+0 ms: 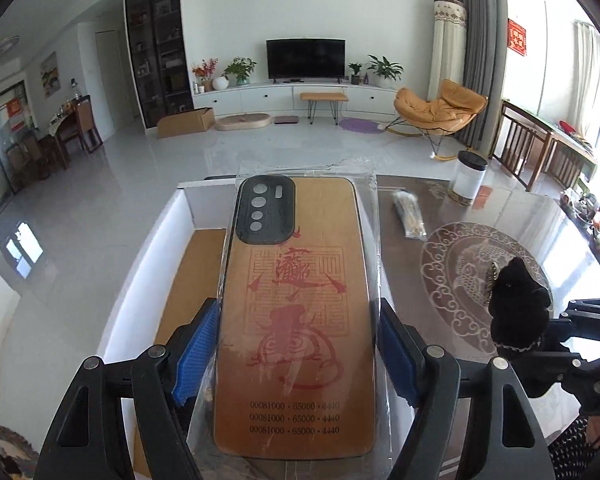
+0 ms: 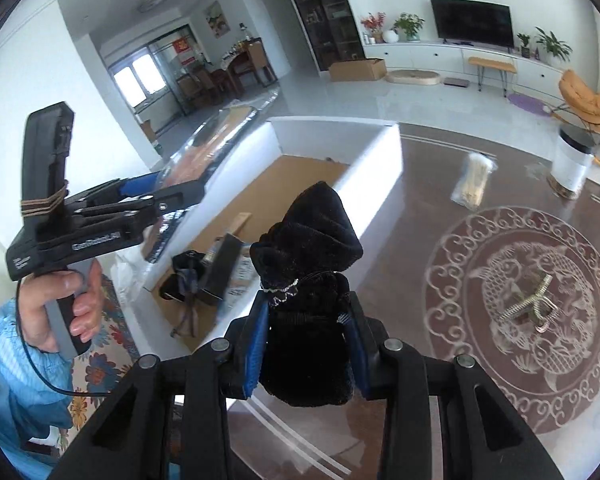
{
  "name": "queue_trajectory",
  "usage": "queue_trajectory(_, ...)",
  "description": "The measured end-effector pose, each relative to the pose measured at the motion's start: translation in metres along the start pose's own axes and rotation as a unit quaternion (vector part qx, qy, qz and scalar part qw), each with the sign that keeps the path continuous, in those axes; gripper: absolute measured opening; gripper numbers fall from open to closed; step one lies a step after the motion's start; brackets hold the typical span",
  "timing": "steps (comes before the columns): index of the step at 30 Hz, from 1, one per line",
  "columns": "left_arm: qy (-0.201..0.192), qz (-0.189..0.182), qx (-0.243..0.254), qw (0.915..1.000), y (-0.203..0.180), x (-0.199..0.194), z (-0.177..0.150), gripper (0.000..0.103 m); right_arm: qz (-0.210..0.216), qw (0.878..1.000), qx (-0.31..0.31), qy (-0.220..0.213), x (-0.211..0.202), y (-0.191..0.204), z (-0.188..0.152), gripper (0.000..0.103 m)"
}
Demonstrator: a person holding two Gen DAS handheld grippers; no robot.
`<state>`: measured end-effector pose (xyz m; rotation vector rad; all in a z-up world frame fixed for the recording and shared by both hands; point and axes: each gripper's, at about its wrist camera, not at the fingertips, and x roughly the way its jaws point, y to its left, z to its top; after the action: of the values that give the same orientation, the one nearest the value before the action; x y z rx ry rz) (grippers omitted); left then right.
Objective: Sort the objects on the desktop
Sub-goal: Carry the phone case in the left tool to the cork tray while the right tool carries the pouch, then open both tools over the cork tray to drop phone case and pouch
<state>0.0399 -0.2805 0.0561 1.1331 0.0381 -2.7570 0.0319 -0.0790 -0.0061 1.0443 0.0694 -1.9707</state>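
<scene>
- White sorting box (image 1: 156,232): open-topped with a cardboard floor, at the table's left edge. It lies directly ahead of and beneath the left gripper, and ahead-left of the right gripper. Dark items already lie in its near end.
- Phone case (image 1: 296,312): sealed in a clear sleeve, long axis running forward along the fingers, camera cutout at the far end. It is held above the box, apparently clear of its walls.
- Left gripper (image 1: 300,348): clamped on the case's two long edges. Judged the nearer hand for a drop.
- Right gripper (image 2: 306,344): pinching a black drawstring pouch (image 2: 308,272), upright, above the table just beside the box's right wall.
- Remaining on the table: white canister (image 2: 570,168), bagged sticks (image 2: 474,184), metal clip (image 2: 534,306).
</scene>
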Motion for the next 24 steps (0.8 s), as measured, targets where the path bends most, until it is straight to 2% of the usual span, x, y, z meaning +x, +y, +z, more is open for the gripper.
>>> queue_trajectory(3,0.026,0.040,-0.019,0.9987,0.040,0.021,-0.006,0.074,0.045,0.998,-0.034,0.017,0.037,0.048,0.012,0.037)
queue_trajectory(6,0.066,0.061,-0.030,0.9955,0.064,0.049,-0.027,0.074,0.067,0.995,-0.059,0.047,0.080,0.080,0.010,0.037)
queue_trajectory(9,0.110,0.069,-0.046,0.9906,0.079,0.073,-0.051,0.074,0.070,0.991,-0.076,0.089,0.123,0.099,-0.002,0.037)
queue_trajectory(11,0.150,0.087,-0.047,0.9837,0.085,0.089,-0.066,0.074,0.061,0.987,-0.090,0.122,0.147,0.105,-0.015,0.038)
queue_trajectory(12,0.164,0.100,-0.046,0.9804,0.085,0.094,-0.074,0.074,0.051,0.985,-0.092,0.138,0.156,0.106,-0.021,0.043)
queue_trajectory(13,0.173,0.111,-0.044,0.9777,0.083,0.098,-0.079,0.074,0.043,0.984,-0.092,0.149,0.163,0.107,-0.025,0.057)
queue_trajectory(14,0.178,0.118,-0.044,0.9760,0.084,0.100,-0.085,0.074,0.039,0.984,-0.108,0.133,0.160,0.109,-0.027,0.060)
queue_trajectory(15,0.181,0.121,-0.044,0.9750,0.083,0.101,-0.087,0.074,0.038,0.985,-0.110,0.130,0.159,0.108,-0.027,0.082)
queue_trajectory(17,0.168,0.126,-0.044,0.9767,0.082,0.098,-0.083,0.078,0.052,0.987,-0.094,0.118,0.151,0.104,-0.023,0.097)
queue_trajectory(19,0.148,0.123,-0.051,0.9800,0.078,0.092,-0.081,0.085,0.057,0.990,-0.079,0.098,0.139,0.092,-0.020,0.097)
queue_trajectory(21,0.126,0.113,-0.057,0.9839,0.072,0.085,-0.076,0.085,0.055,0.994,-0.065,0.069,0.118,0.077,-0.018,0.097)
queue_trajectory(24,0.089,0.089,-0.055,0.9905,0.050,0.069,-0.062,0.085,0.020,0.999,-0.045,0.015,0.080,0.045,-0.021,0.098)
